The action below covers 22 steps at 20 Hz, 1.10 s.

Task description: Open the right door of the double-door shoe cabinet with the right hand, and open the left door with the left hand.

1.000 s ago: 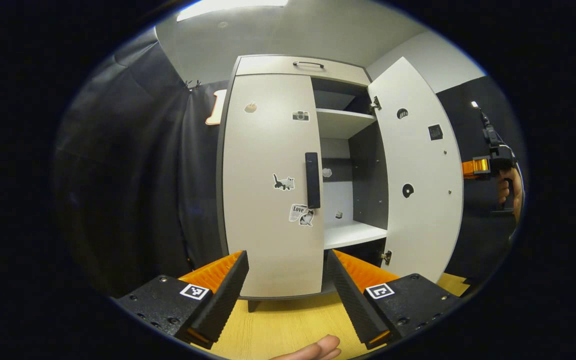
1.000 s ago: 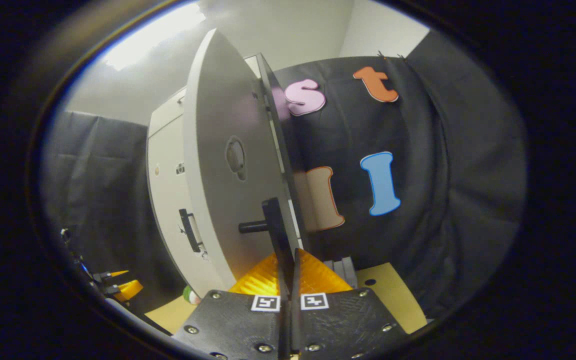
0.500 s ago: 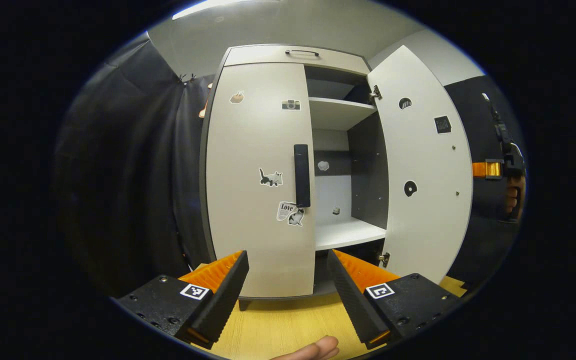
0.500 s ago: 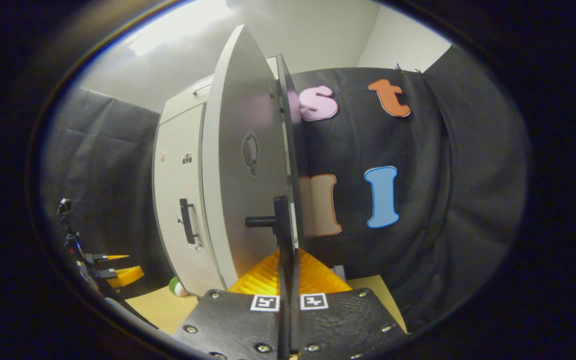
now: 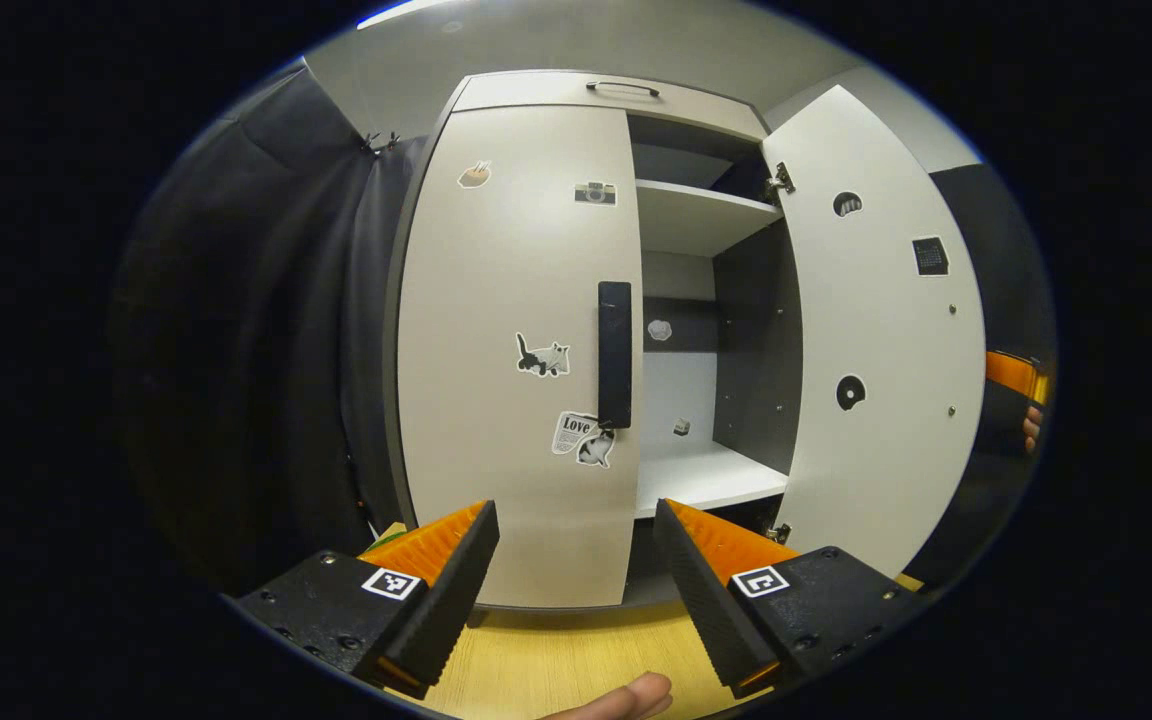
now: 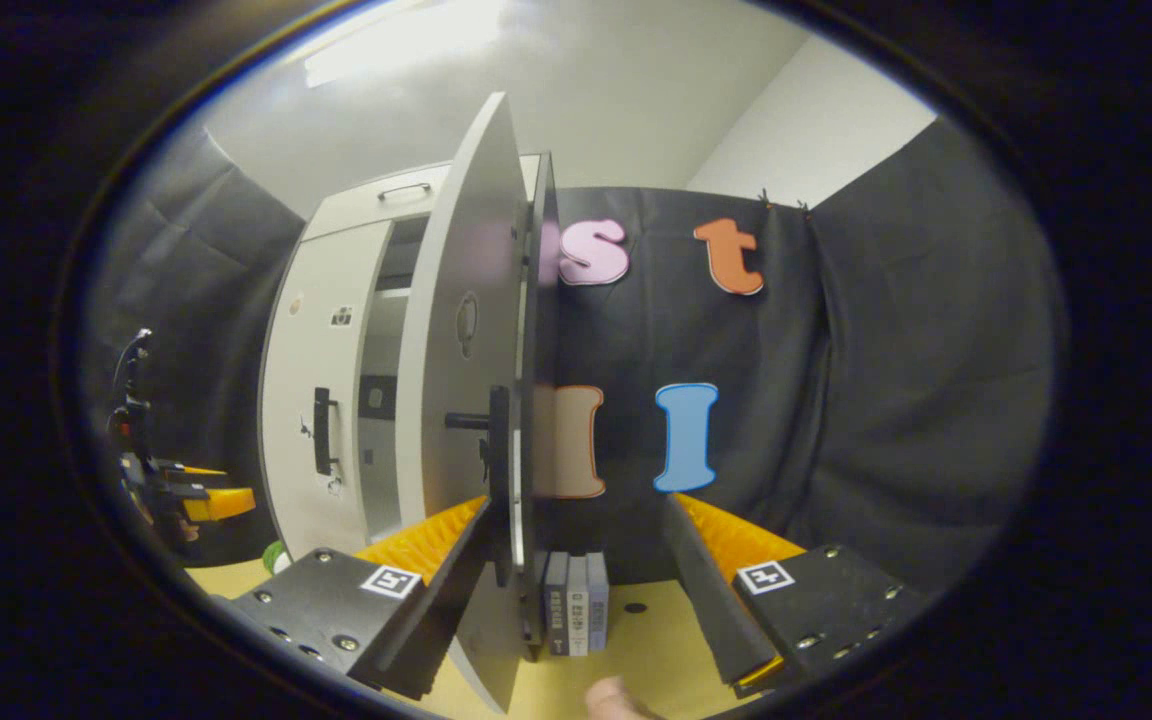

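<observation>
In the left gripper view the pale shoe cabinet [image 5: 556,90] has its left door [image 5: 506,350] closed, with a black upright handle [image 5: 614,352] at its inner edge. The right door [image 5: 886,370] stands swung wide, baring the shelves [image 5: 696,475]. My left gripper [image 5: 576,560] is open, short of the left door and below its handle. In the right gripper view the right door [image 6: 461,330] shows nearly edge-on, with its handle [image 6: 498,470] just off the left fingertip [image 6: 441,550]. My right gripper [image 6: 576,560] is open, holding nothing.
The cabinet stands on a light wood surface [image 5: 556,660]. Three small grey boxes [image 6: 576,600] stand upright behind the open door. A small green object [image 6: 276,555] lies by the cabinet's foot. Black cloth hangs on both sides. The far left gripper [image 6: 206,500] shows small.
My right gripper has opened, let go of the right door's handle and drawn back. The left gripper has edged closer to the left door. The right door stays wide.
</observation>
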{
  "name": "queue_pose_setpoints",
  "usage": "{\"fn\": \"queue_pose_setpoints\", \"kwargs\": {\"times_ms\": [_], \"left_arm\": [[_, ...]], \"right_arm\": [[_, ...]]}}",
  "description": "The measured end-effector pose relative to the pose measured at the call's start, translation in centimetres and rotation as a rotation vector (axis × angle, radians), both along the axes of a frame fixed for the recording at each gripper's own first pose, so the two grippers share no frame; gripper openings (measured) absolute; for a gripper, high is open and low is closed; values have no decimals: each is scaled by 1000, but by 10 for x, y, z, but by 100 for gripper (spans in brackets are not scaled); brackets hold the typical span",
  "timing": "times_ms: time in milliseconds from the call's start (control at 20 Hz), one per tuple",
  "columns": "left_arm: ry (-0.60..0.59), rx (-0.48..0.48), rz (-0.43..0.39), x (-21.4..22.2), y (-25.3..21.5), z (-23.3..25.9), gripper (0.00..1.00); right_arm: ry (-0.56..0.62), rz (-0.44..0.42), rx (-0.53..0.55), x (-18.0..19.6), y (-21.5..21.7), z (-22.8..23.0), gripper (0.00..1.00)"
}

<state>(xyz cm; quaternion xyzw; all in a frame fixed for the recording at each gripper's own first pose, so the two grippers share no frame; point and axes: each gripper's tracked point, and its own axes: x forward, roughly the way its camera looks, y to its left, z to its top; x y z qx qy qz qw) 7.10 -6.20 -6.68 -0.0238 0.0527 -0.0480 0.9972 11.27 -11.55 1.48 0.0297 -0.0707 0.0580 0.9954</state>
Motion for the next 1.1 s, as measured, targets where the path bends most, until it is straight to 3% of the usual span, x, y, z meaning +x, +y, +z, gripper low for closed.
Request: {"fn": "queue_pose_setpoints", "kwargs": {"times_ms": [450,850,1100], "left_arm": [[-15,35,1,32,-4,16,97],[-59,47,8,89,-21,54,97],[-32,-25,19,129,-25,59,98]], "right_arm": [[0,-12,112,-81,9,2,100],[5,127,144,-126,92,-21,100],[8,206,95,-150,145,-43,100]]}}
